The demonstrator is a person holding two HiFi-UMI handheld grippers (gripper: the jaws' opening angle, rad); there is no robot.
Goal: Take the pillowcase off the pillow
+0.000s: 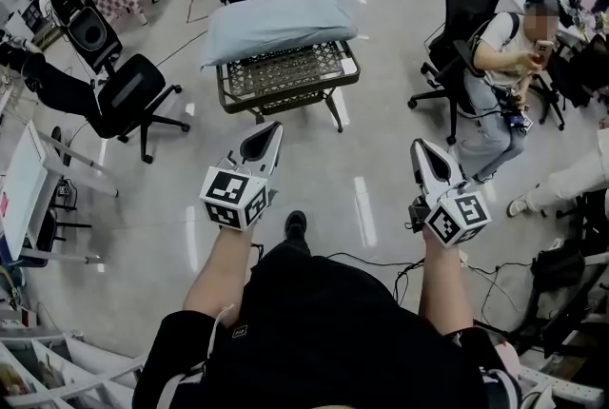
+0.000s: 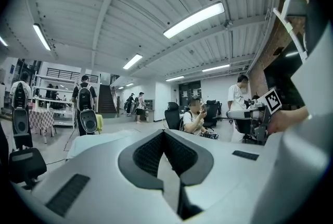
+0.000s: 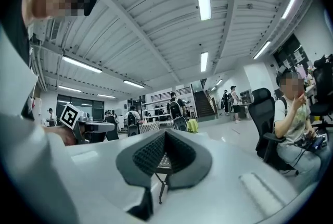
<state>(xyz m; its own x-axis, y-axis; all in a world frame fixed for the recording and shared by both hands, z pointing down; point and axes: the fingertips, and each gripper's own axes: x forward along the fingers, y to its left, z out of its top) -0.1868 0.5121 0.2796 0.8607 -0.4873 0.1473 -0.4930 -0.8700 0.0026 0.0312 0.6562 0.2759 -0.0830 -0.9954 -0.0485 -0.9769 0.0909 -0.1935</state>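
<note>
Office floor [image 1: 362, 198] spread below the left gripper [image 1: 271, 129] and right gripper [image 1: 420, 146], both closed on nothing; ahead of them, well apart, the pillow [image 1: 281, 22] lay on a wire table [image 1: 285, 79], hiding its far edge; the pillowcase's opening was indiscernible.

Bright overhead tube lights [image 2: 193, 20], fisheye-warped edges

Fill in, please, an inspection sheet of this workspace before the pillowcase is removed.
Surface: dark lattice-top low table on glossy grey floor.
Job's things: light blue fabric pillowcase, still on the pillow, lying across the table.
Clutter: nothing seen.
Grippers: left gripper and right gripper short of the table, jaws together, empty.
Cables: black cable on the floor near the operator.
Surroundings: black office chairs; seated person at right.
</note>
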